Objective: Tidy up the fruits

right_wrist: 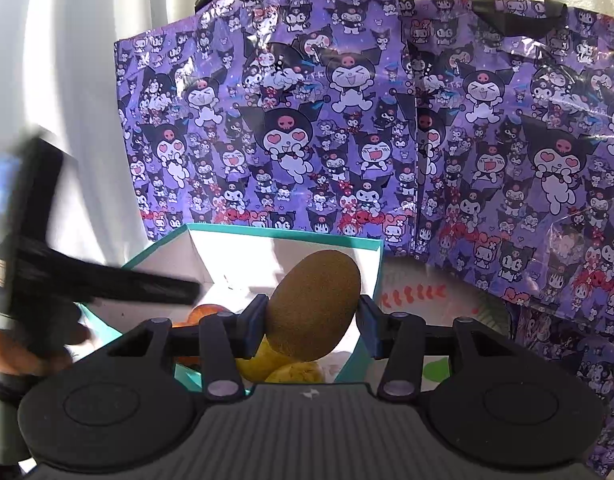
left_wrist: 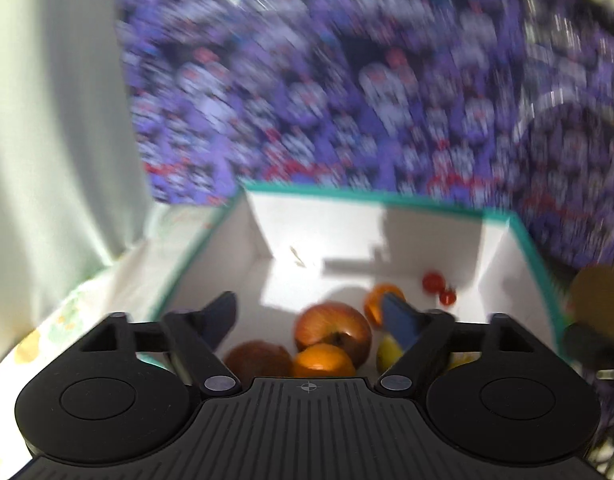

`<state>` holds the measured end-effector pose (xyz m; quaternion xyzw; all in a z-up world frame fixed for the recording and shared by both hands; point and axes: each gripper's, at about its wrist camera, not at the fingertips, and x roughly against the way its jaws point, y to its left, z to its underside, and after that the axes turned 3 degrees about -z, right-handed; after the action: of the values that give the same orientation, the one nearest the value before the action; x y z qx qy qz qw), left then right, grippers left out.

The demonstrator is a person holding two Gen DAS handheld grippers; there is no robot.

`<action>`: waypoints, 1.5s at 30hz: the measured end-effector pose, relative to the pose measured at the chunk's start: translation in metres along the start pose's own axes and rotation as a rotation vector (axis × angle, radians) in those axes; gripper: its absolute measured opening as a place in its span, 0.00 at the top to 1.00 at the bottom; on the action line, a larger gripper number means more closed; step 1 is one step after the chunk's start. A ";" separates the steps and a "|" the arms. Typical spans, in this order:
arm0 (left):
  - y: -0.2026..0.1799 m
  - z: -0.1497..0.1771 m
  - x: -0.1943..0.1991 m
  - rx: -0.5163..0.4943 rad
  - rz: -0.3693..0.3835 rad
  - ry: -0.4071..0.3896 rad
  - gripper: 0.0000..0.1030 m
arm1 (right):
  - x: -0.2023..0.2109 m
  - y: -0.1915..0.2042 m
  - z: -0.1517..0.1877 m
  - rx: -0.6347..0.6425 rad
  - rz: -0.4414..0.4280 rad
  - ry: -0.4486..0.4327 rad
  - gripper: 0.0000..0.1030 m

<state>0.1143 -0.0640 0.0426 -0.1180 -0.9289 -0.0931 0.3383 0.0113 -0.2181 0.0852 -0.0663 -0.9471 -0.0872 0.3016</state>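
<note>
Landmark: white box [right_wrist: 371, 256] with teal rim, standing in front of the purple cartoon-print bags [right_wrist: 347, 120].

Item 1. Kiwi [right_wrist: 313, 306], brown, oval. Location: above the box's near right part, over the yellow fruit [right_wrist: 295, 372] lying inside. Long axis tilted, upper end leaning away toward the box's far wall, lower end toward the camera. Held by the right gripper [right_wrist: 311, 322]; its fingers [right_wrist: 255, 326] are clamped on the kiwi's flanks, partway closed. Judged: the drop is straight down into the box, so the right hand is the one placed to deliver it.

Item 2. Left gripper [left_wrist: 313, 314]. Location: over the box's near left edge, pointing down into it. Fingers [left_wrist: 399, 320] spread wide, nothing between them (the view is motion-blurred). Directly beyond and below the gap lie a red apple [left_wrist: 333, 330], an orange [left_wrist: 323, 362] and a second reddish fruit [left_wrist: 259, 358], untouched.

Item 3. Further contents: another orange [left_wrist: 373, 300] behind the right-hand finger; two small red tomatoes [left_wrist: 439, 288] toward the box's far right corner.

Item 4. Far half of the box floor: bare, sunlit.
</note>
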 end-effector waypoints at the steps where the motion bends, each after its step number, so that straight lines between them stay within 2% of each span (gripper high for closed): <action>1: 0.005 0.001 0.013 0.026 -0.020 -0.018 0.09 | -0.002 0.000 0.000 0.003 0.000 0.004 0.54; 3: 0.015 0.005 0.036 0.072 -0.056 -0.044 0.07 | -0.006 0.000 0.001 0.007 0.000 0.015 0.54; 6: 0.022 0.013 0.053 0.109 -0.115 -0.029 0.07 | -0.014 0.001 0.001 0.013 -0.004 0.026 0.54; 14: 0.026 0.031 0.047 0.091 -0.172 0.065 0.07 | -0.046 0.004 0.000 0.046 0.014 0.057 0.54; 25: 0.021 0.040 0.043 0.070 -0.156 0.105 0.07 | -0.077 0.005 0.011 0.110 0.053 0.094 0.54; 32: 0.017 0.041 0.039 0.064 -0.147 0.119 0.07 | -0.078 0.005 0.010 0.138 0.079 0.056 0.54; 42: 0.014 0.042 0.034 0.046 -0.137 0.128 0.07 | -0.068 0.003 0.007 0.119 0.070 0.037 0.53; 45: 0.013 0.043 0.033 0.041 -0.136 0.137 0.07 | -0.063 0.003 0.005 0.105 0.062 0.043 0.45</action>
<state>0.0675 -0.0358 0.0324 -0.0411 -0.9111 -0.1045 0.3966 0.0599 -0.2188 0.0449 -0.0775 -0.9412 -0.0292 0.3277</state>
